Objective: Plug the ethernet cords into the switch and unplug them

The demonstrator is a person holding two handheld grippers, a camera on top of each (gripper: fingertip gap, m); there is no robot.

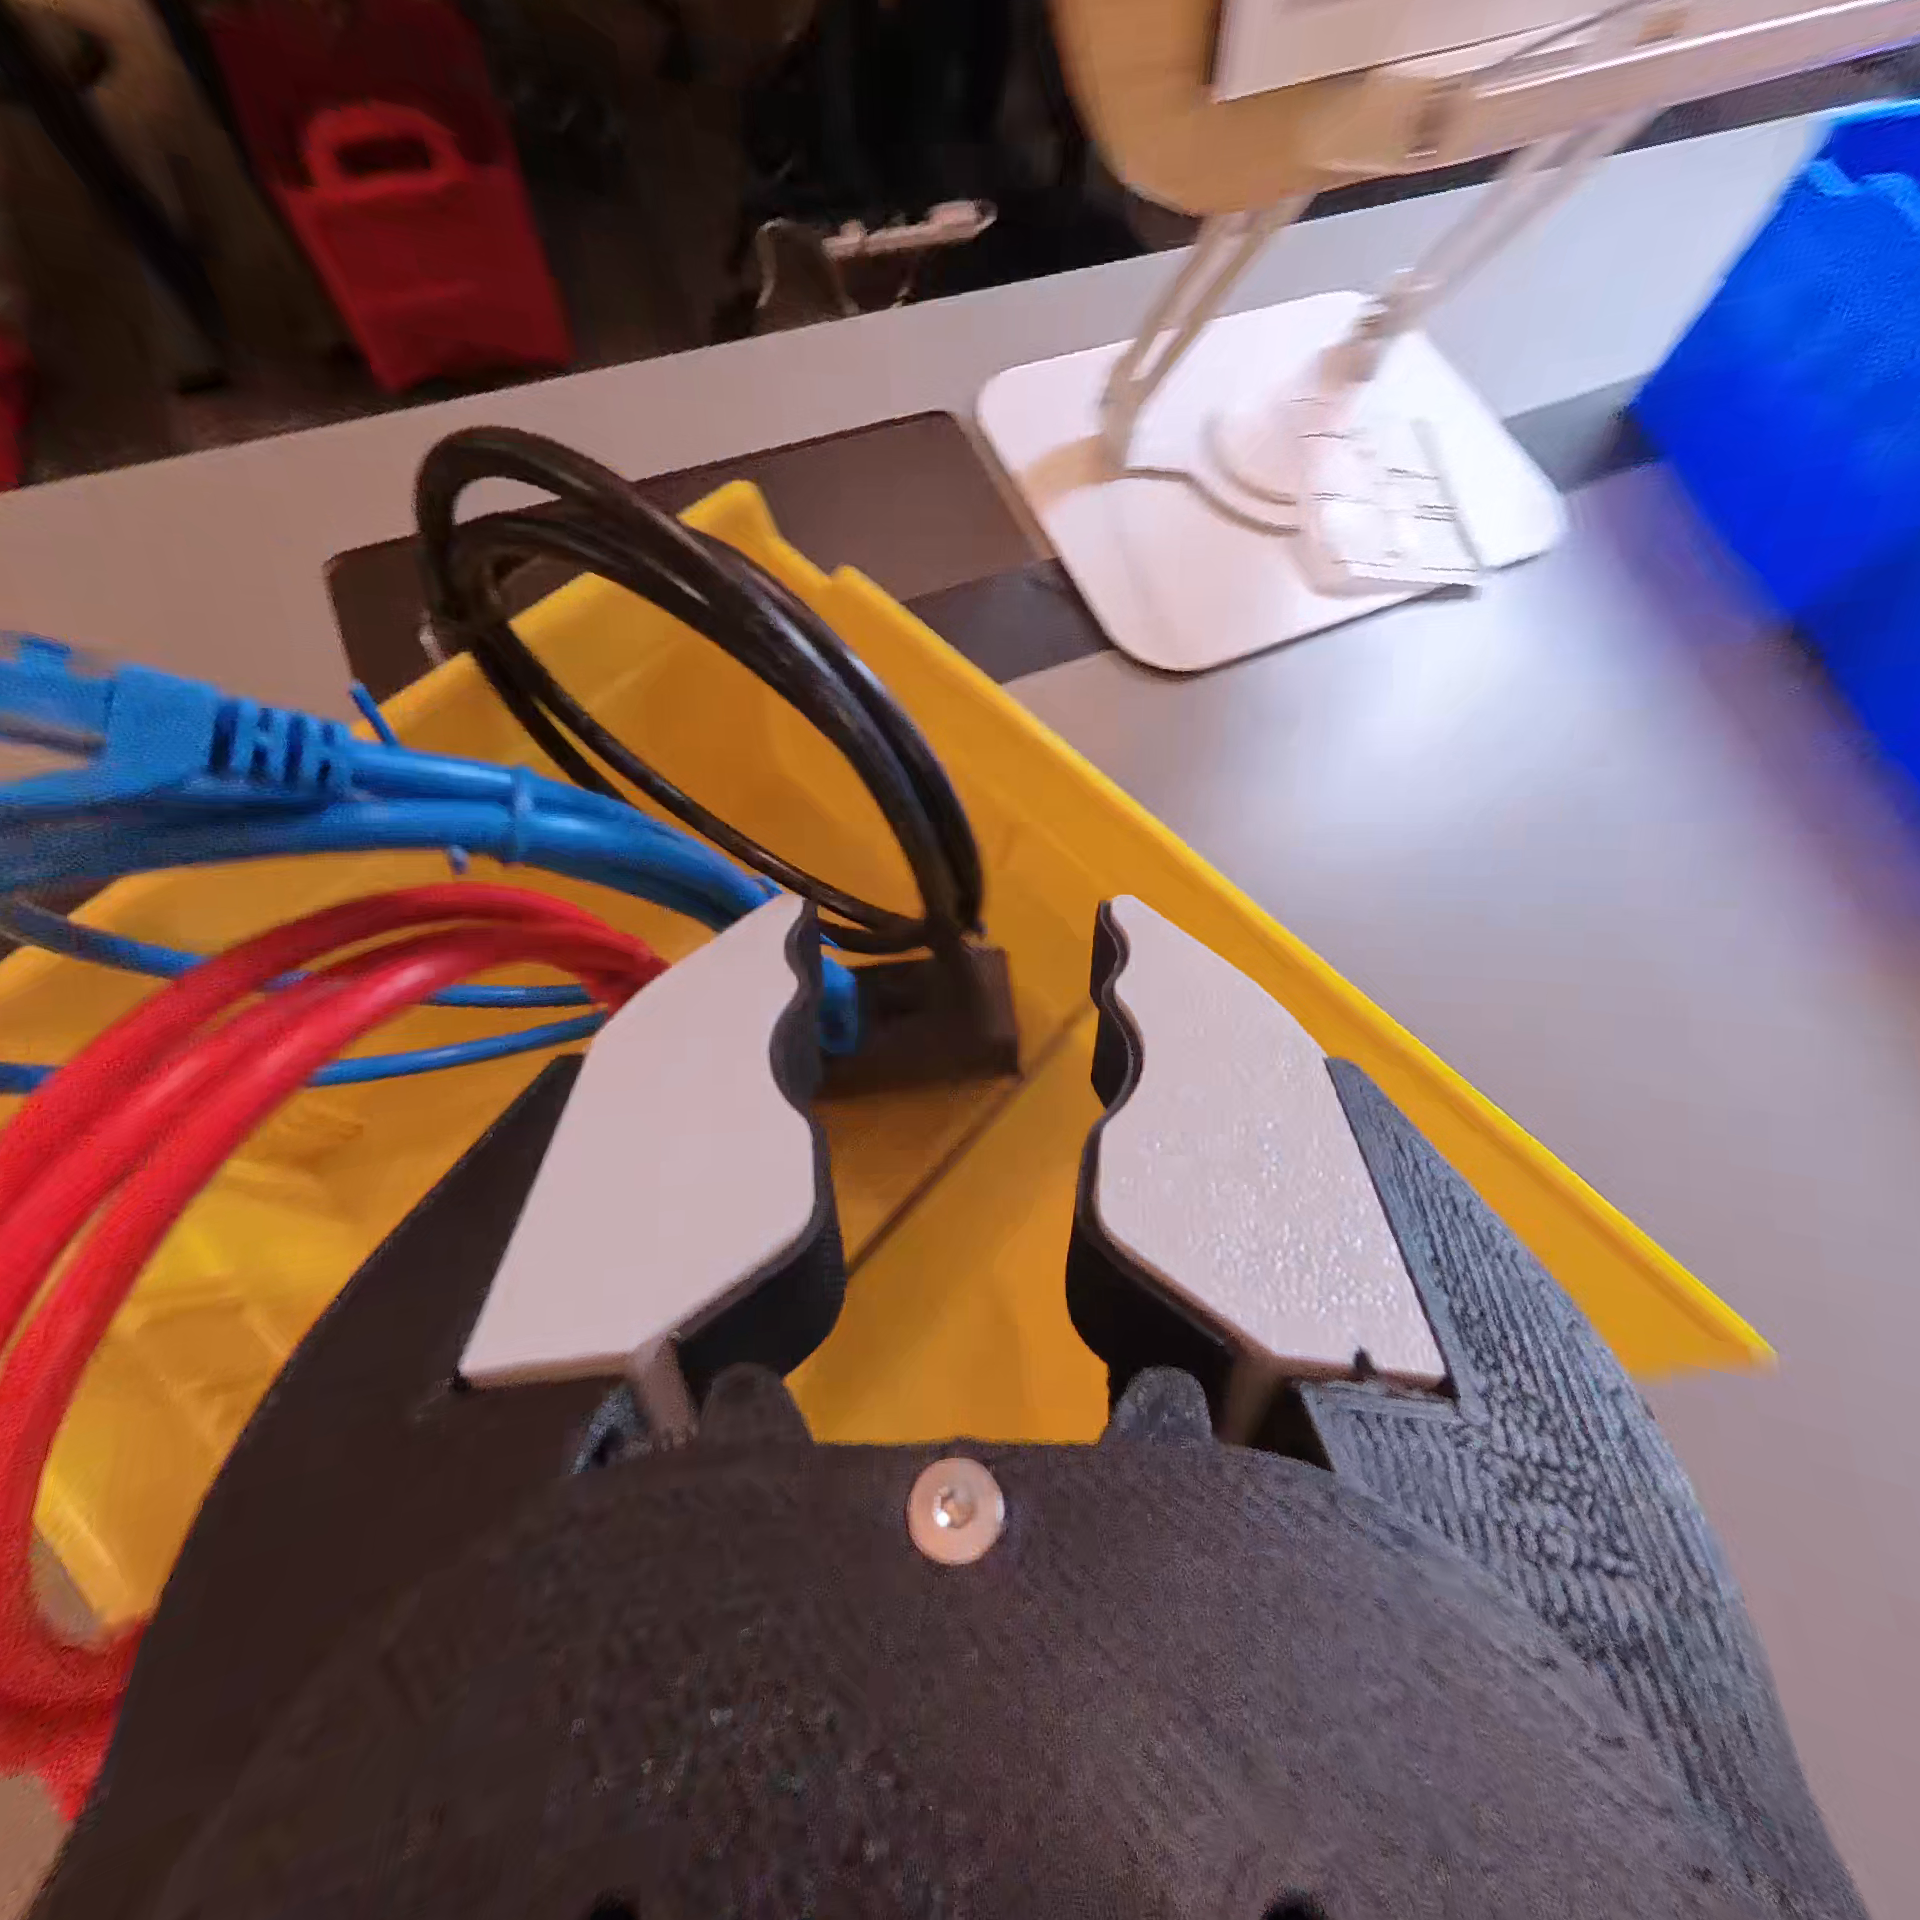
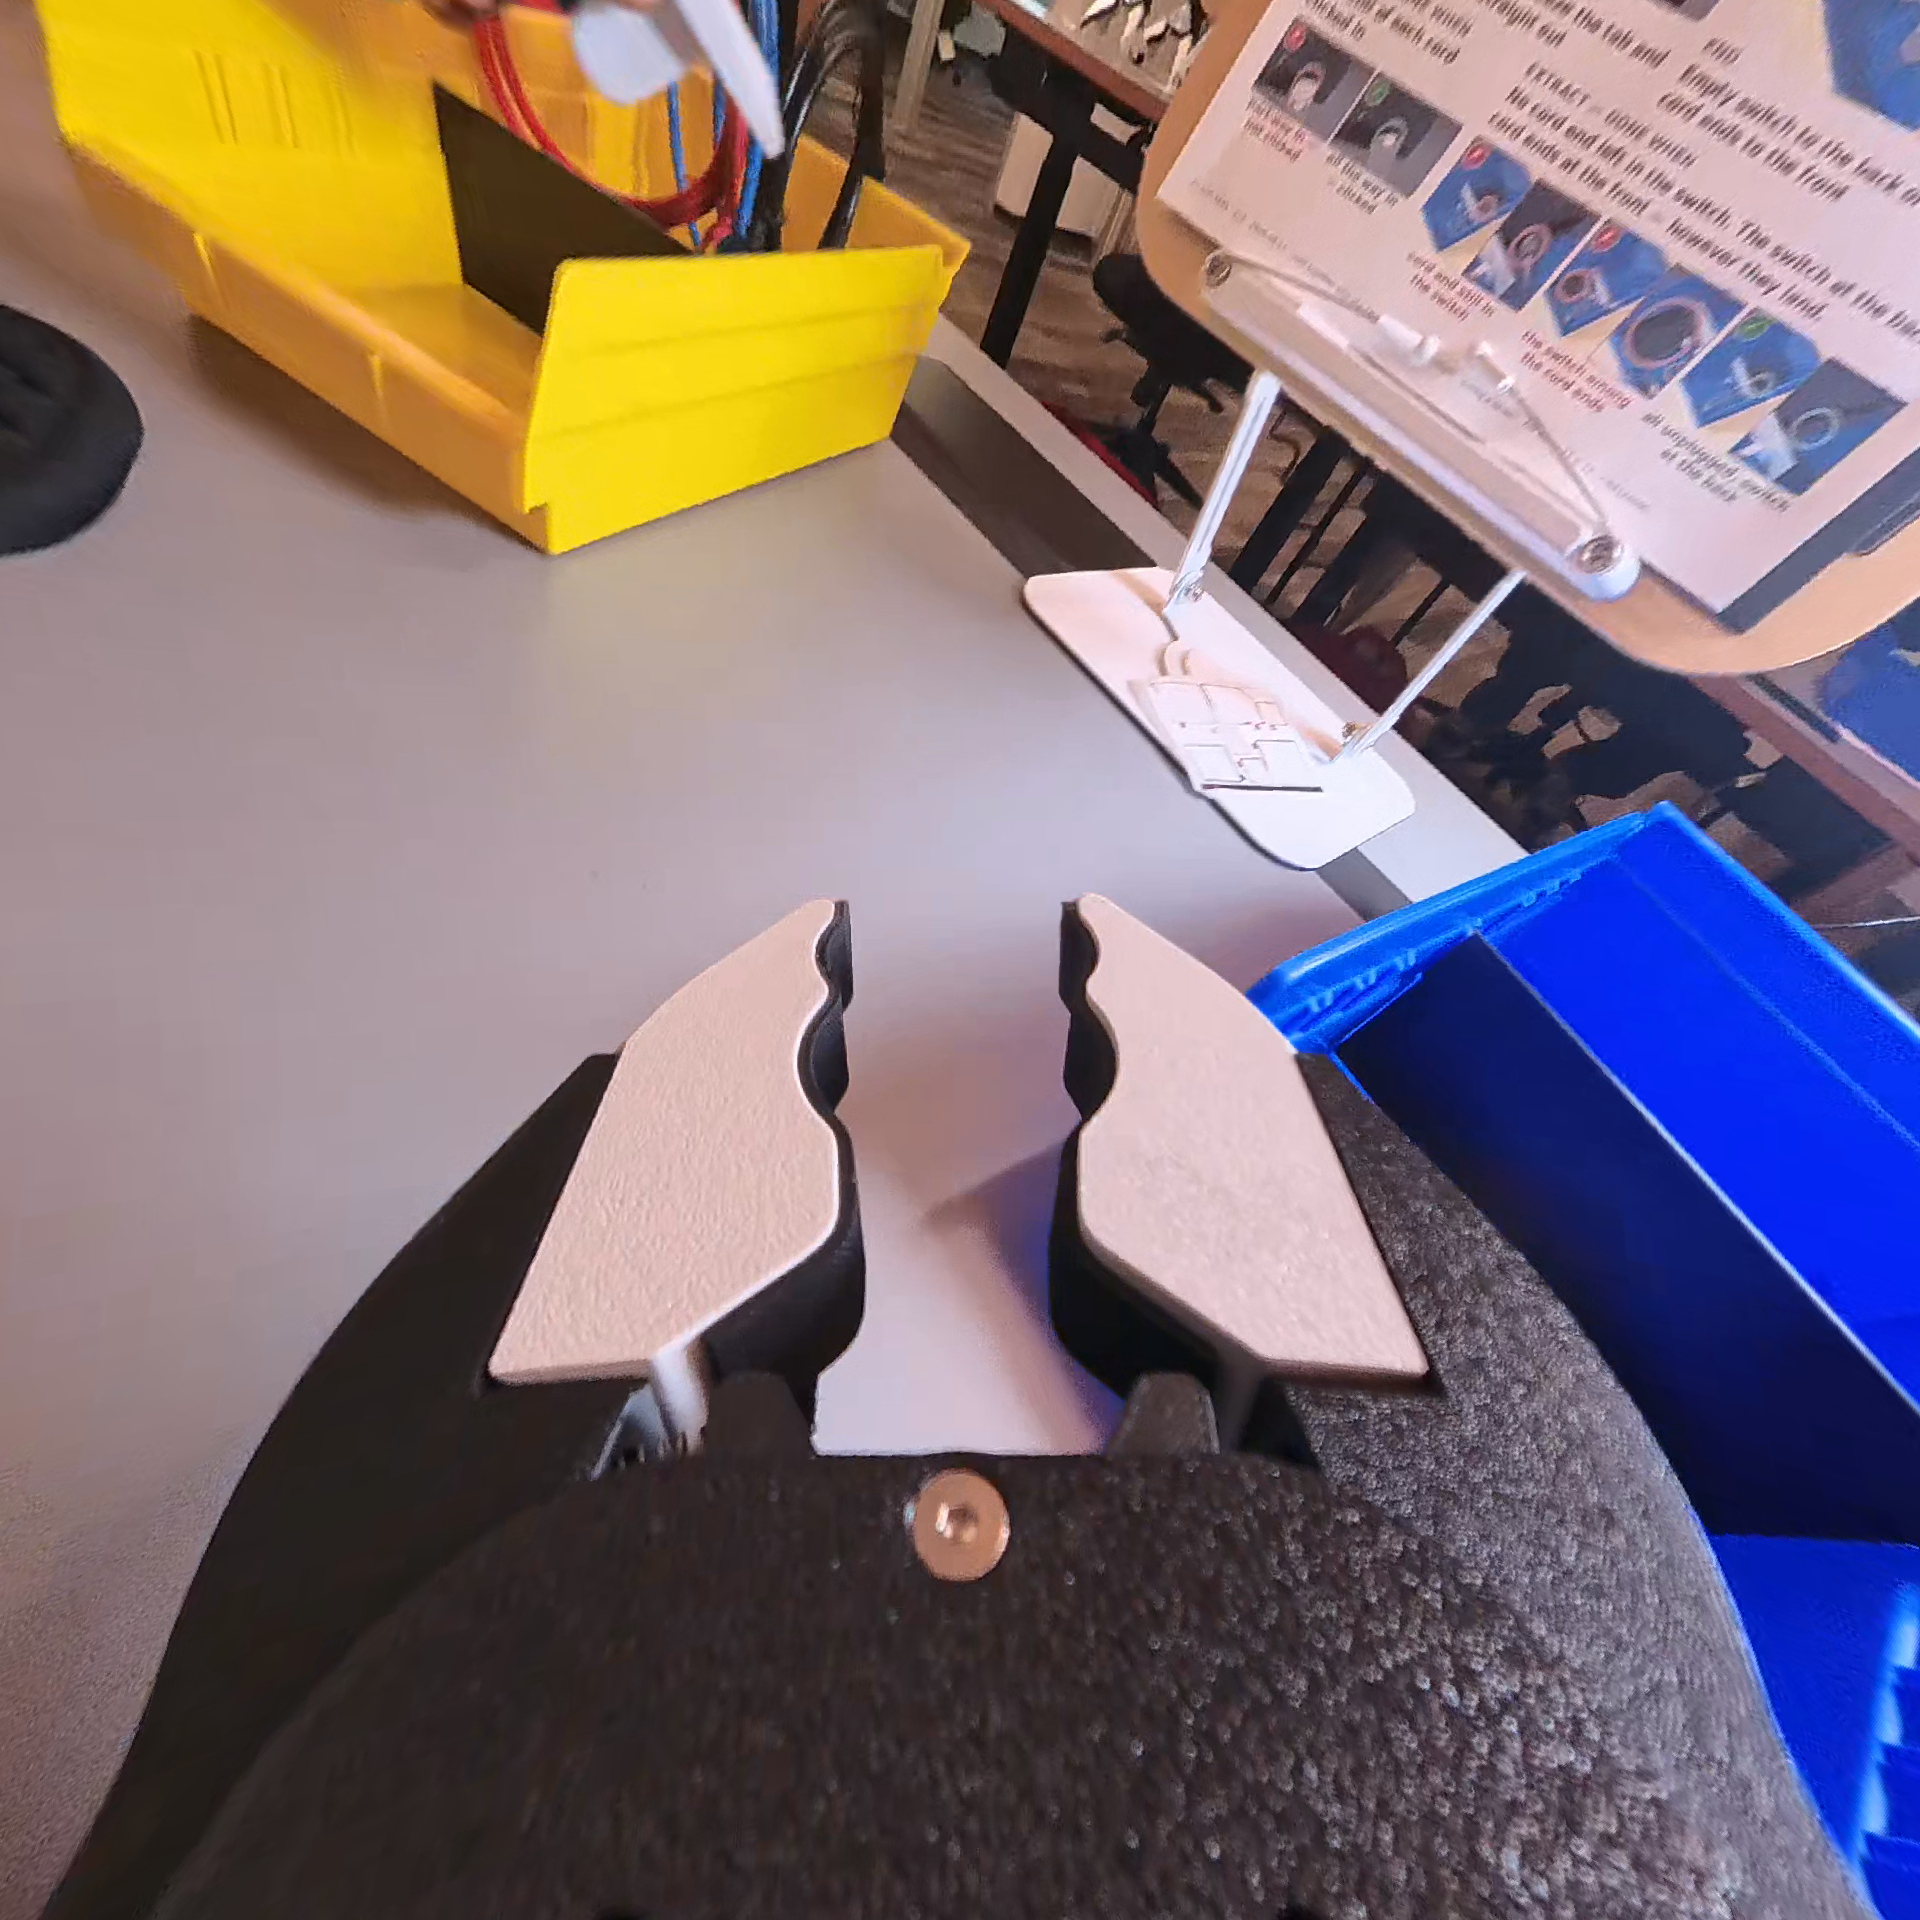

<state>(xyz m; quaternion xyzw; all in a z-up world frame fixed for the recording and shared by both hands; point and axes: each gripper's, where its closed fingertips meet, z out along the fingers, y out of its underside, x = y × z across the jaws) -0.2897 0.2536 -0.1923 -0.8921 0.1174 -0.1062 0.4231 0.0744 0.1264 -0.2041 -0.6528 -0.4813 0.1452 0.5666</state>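
My left gripper (image 1: 951, 935) is open over the yellow bin (image 1: 1039, 1299). Just beyond its tips lies a small black block (image 1: 935, 1023) with a coiled black cord (image 1: 717, 665) rising from it; I cannot tell if it is the switch. A blue ethernet cord (image 1: 416, 790) with its plug at far left and a red cord (image 1: 208, 1039) loop in the bin's left part. My right gripper (image 2: 956, 925) is open and empty above the bare grey table (image 2: 468, 831). The yellow bin (image 2: 707, 395) sits far left in that view, with the left gripper's fingers (image 2: 727, 52) over the cords.
A blue bin (image 2: 1662, 1143) stands right of my right gripper and shows at the right edge of the left wrist view (image 1: 1808, 416). A white stand (image 2: 1247, 707) holds an instruction sheet (image 2: 1558, 260) at the table's far edge. A black round pad (image 2: 52, 436) lies at left. The gap from one gripper's tips to the other's is roughly 40 cm.
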